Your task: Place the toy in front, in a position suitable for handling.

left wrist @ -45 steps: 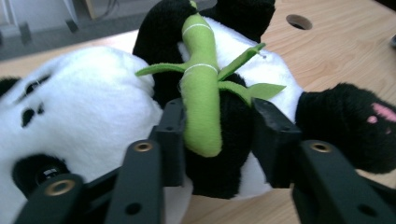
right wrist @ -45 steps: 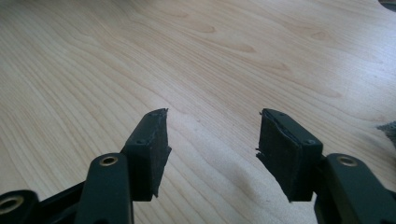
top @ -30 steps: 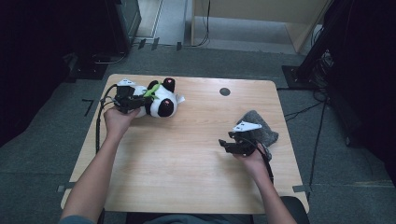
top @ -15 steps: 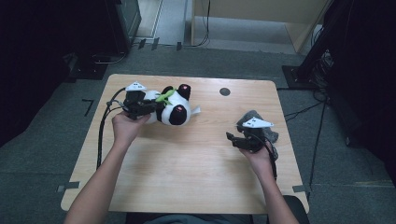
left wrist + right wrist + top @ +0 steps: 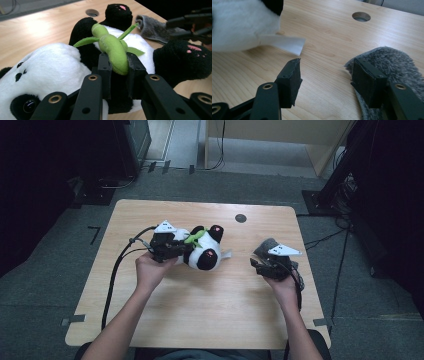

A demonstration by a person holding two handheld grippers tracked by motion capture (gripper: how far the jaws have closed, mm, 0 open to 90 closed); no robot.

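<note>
Since the earlier pictures, the left gripper (image 5: 186, 248) has carried the plush panda (image 5: 204, 251) from the table's far left corner toward its middle, while the right gripper (image 5: 256, 261) has shifted a little leftward, off the grey cloth (image 5: 266, 246).

From the high view, the panda hangs at the left gripper's tips, over the centre of the wooden table (image 5: 210, 320), its black limbs pointing to the far side and to the right. The right gripper sits near the table's right edge, beside the grey cloth, apart from the panda. A round hole (image 5: 240, 218) lies in the tabletop beyond both.

Along the left gripper (image 5: 119, 71) view, the jaws are clamped narrow on the green plush bamboo (image 5: 113, 48) sewn to the panda's (image 5: 50, 67) chest; the pads press both sides of it. The panda's face is at the lower left, a black paw with pink pads at the right. The grey cloth (image 5: 155, 26) lies on the table behind.

Along the right gripper (image 5: 325, 75) view, the jaws stand partly apart with nothing between them but bare table (image 5: 324, 30). One pad lies against the edge of the fuzzy grey cloth (image 5: 392, 62). The panda's white fur and its white label (image 5: 284, 43) show at the upper left.
</note>
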